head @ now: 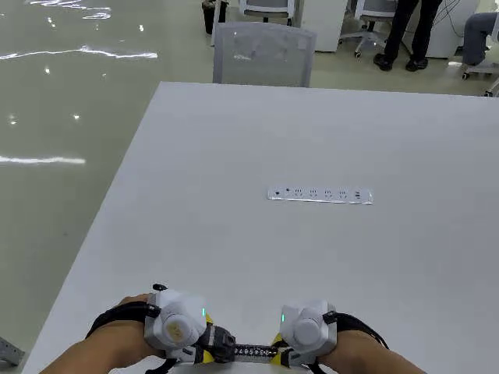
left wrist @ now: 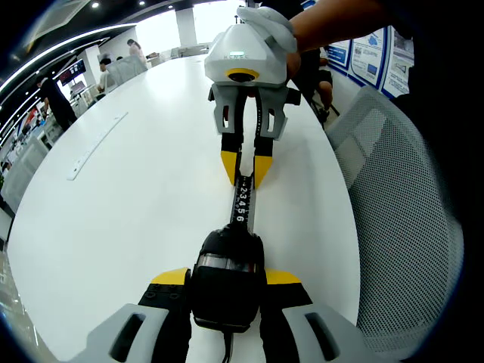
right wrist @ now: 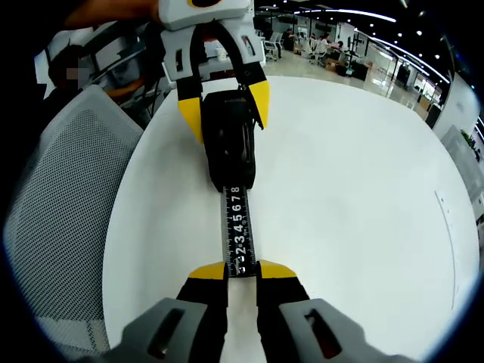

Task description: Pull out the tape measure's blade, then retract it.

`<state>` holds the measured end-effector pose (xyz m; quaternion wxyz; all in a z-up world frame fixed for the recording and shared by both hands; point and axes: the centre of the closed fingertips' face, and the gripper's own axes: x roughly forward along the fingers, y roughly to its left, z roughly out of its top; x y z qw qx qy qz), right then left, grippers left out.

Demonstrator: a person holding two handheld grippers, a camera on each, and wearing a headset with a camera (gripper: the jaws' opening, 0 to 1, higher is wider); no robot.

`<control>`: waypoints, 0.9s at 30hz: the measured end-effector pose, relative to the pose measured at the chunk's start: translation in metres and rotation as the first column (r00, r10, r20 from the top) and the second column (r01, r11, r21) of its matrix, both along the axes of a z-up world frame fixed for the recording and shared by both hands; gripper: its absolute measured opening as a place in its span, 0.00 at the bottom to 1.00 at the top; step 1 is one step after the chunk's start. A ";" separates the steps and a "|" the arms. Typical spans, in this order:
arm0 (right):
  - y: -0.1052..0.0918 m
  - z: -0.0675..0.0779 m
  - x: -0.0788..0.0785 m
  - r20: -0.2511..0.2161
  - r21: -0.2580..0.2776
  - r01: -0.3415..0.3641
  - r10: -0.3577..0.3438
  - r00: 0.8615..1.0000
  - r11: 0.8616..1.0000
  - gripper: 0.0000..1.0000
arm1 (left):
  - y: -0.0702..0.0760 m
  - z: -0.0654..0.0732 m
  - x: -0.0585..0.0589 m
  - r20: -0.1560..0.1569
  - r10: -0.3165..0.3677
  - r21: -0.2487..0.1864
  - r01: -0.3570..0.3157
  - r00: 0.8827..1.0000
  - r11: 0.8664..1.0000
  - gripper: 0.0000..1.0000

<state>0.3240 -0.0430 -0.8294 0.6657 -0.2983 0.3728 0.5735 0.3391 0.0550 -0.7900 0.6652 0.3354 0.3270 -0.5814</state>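
The black tape measure case (left wrist: 227, 276) sits clamped between the yellow-tipped jaws of my left gripper (left wrist: 226, 277), just above the white table. Its black blade (left wrist: 241, 204) with white numbers runs a short way out to my right gripper (left wrist: 243, 166), which is shut on the blade's end. In the right gripper view the blade (right wrist: 237, 231) leads from my right gripper (right wrist: 242, 268) up to the case (right wrist: 231, 144) held by the left gripper (right wrist: 224, 106). In the head view the case (head: 219, 344) and blade (head: 253, 352) lie between the left gripper (head: 204, 352) and the right gripper (head: 277, 354) at the table's near edge.
A white power strip (head: 320, 195) lies mid-table. A grey mesh chair (head: 263, 53) stands at the table's far end, another (left wrist: 401, 227) beside me. People stand in the background (head: 413, 31).
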 end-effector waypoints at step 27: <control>-0.018 0.000 -0.003 -0.004 -0.012 0.009 -0.009 1.000 1.000 0.12 | 0.000 -0.001 0.000 -0.003 -0.005 0.006 0.005 1.000 1.000 0.31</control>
